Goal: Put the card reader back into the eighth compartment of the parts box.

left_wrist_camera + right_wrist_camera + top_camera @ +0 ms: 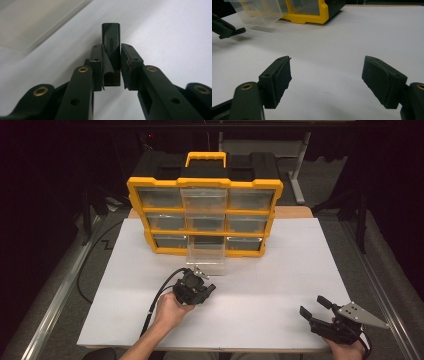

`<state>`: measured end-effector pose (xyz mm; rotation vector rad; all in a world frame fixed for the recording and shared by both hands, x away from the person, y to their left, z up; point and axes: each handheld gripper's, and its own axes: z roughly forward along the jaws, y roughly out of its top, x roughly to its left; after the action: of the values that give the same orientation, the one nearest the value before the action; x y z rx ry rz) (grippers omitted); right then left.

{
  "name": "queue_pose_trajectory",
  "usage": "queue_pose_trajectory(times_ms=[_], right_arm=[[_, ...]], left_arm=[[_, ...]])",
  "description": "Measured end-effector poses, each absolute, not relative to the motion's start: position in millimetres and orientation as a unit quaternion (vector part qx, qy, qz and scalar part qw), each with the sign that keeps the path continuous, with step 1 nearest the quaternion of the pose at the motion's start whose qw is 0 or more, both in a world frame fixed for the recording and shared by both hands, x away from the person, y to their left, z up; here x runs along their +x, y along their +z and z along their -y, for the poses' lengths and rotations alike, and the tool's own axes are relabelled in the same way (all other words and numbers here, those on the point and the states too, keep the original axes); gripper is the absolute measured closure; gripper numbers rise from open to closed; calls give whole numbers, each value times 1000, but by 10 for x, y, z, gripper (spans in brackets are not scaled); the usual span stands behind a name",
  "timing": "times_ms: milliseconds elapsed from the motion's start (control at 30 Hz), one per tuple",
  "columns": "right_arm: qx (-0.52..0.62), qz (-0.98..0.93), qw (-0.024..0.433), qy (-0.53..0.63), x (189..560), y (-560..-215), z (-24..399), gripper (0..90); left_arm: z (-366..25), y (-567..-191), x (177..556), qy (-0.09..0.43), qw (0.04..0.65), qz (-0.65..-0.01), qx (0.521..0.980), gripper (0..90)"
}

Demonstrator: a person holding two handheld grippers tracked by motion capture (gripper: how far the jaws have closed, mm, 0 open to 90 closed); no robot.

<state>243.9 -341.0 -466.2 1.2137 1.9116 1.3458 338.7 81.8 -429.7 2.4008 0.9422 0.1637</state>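
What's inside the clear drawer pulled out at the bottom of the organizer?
The clear drawer looks empty through its walls. Its back end, inside the yellow organizer, cannot be seen clearly.

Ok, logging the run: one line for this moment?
left gripper: shut on adapter | right gripper: open | organizer: bottom-middle drawer out

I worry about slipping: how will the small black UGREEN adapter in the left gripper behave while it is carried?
The UGREEN adapter looks rigid and probably light. Its smooth sides may slip, but the left gripper clamps it between soft pads. Its flat faces make rolling unlikely.
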Motion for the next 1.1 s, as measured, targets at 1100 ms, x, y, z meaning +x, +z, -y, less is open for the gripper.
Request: queue_pose_trajectory(times_ms=[1100], right_arm=[[447,-703,249,495,2437,-4663,3407,236]], left_arm=[[-940,-3792,3364,72,333,-341,876,733]])
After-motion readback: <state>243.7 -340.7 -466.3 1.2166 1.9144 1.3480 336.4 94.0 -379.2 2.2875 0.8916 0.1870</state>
